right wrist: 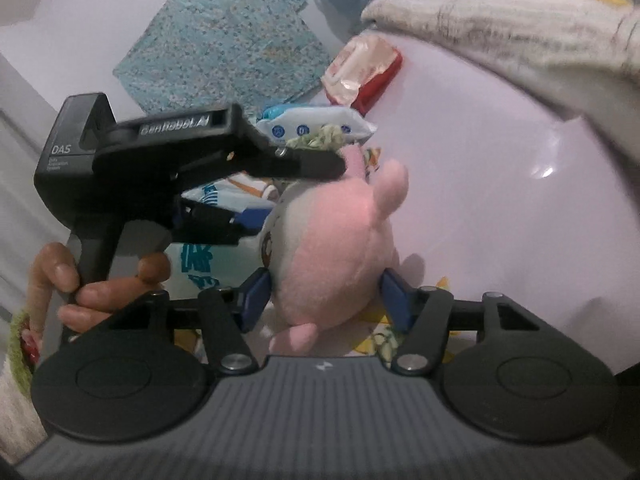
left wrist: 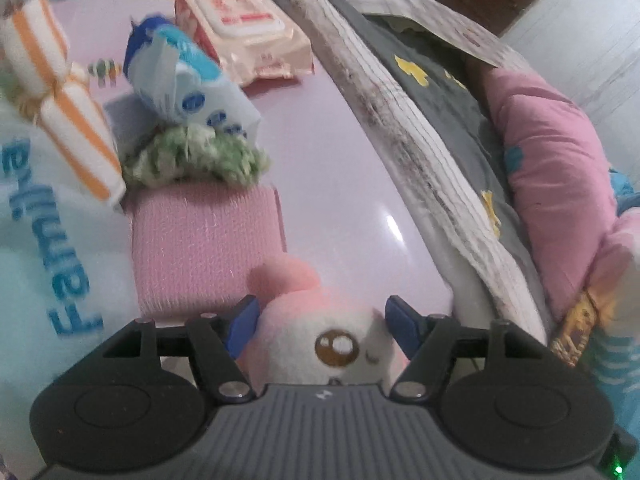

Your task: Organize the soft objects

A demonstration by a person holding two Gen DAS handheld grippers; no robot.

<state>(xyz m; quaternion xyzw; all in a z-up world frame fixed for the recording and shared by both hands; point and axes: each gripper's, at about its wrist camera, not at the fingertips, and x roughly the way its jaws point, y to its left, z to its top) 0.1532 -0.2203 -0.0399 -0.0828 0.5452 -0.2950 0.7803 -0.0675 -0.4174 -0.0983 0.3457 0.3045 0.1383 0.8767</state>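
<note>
A pink-and-white plush toy (left wrist: 320, 332) with a round brown eye sits between the blue pads of my left gripper (left wrist: 322, 326), which is shut on it. In the right wrist view the same plush toy (right wrist: 336, 248) hangs above the pale lilac surface (right wrist: 500, 200). My left gripper (right wrist: 294, 200) clamps its head from the left, black fingers above and below. My right gripper (right wrist: 325, 298) stands open around the toy's lower body. Its blue pads (right wrist: 256, 296) lie close beside the fur without squeezing it.
On the lilac surface (left wrist: 340, 160) lie a folded pink knit cloth (left wrist: 208, 240), a green fuzzy cloth (left wrist: 192, 156), a blue tissue pack (left wrist: 192, 80), a pink wipes pack (left wrist: 244, 28) and an orange-striped roll (left wrist: 60, 92). Bedding and a pink pillow (left wrist: 552, 184) border the right. A hand (right wrist: 100, 288) grips the left handle.
</note>
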